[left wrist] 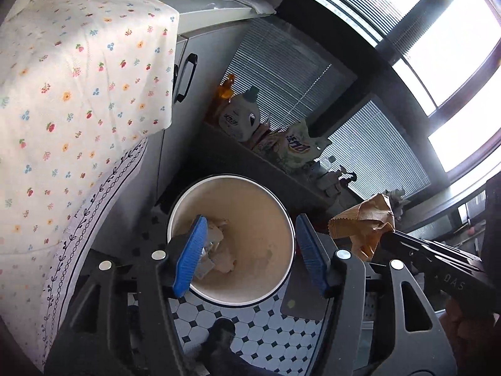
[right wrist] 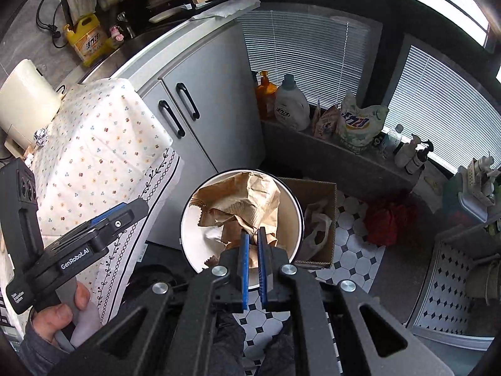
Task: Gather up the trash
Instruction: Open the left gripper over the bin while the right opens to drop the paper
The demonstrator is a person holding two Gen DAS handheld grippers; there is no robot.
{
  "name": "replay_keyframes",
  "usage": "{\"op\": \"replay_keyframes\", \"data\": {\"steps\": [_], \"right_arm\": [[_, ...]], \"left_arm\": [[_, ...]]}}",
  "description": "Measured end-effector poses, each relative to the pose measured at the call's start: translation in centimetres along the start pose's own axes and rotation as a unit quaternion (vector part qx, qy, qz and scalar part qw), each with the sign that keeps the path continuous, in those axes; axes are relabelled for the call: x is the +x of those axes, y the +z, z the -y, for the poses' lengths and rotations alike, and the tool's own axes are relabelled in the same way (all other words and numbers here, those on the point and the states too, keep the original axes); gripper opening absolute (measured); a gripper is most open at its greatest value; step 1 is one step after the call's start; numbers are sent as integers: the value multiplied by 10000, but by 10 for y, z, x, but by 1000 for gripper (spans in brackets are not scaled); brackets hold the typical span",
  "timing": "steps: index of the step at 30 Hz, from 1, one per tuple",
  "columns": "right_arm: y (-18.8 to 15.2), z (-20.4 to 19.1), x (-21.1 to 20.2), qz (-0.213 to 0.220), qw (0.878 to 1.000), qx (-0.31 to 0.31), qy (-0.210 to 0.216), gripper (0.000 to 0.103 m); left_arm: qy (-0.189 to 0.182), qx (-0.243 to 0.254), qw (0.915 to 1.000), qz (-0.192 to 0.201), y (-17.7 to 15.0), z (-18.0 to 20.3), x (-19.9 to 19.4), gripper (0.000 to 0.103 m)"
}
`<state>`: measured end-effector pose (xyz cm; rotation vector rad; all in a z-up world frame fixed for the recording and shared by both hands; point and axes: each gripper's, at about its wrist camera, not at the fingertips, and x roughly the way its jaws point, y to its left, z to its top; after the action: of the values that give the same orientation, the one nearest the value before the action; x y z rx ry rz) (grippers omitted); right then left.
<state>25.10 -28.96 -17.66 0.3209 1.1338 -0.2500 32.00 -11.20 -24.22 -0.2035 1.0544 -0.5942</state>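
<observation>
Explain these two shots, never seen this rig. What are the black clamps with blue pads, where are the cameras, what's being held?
No robot arm here: a person holds a two-finger gripper in each hand, and each gripper carries a fisheye camera looking along its fingers.

The left wrist view shows the left gripper, jaws open and empty, above a round white bin with some trash already at the bottom. The right gripper comes in from the side of that view.

The right wrist view shows the right gripper shut on a crumpled brown paper bag, held over the same bin. Beside the bin, a cardboard box stands on the tiled floor. The hand holding the left gripper shows at the edge.
</observation>
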Motion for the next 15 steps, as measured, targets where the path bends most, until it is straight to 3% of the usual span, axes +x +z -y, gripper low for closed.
{"op": "replay_keyframes", "data": {"steps": [10, 12, 13, 14, 15], "right_arm": [[10, -26, 21, -30, 9997, -211, -82, 10], [13, -29, 23, -16, 9997, -224, -120, 25], [14, -30, 21, 31, 9997, -214, -130, 46], [15, -33, 19, 79, 9996, -246, -144, 53], [16, -36, 18, 86, 9993, -328, -129, 54]], "left_arm": [[583, -410, 9963, 478, -12, -37, -55, 66], [683, -516, 9948, 560, -16, -42, -65, 66], [726, -564, 9939, 604, -19, -44, -71, 66], [771, -610, 9930, 656, -22, -46, -77, 66], [811, -654, 9920, 712, -24, -48, -82, 66]]}}
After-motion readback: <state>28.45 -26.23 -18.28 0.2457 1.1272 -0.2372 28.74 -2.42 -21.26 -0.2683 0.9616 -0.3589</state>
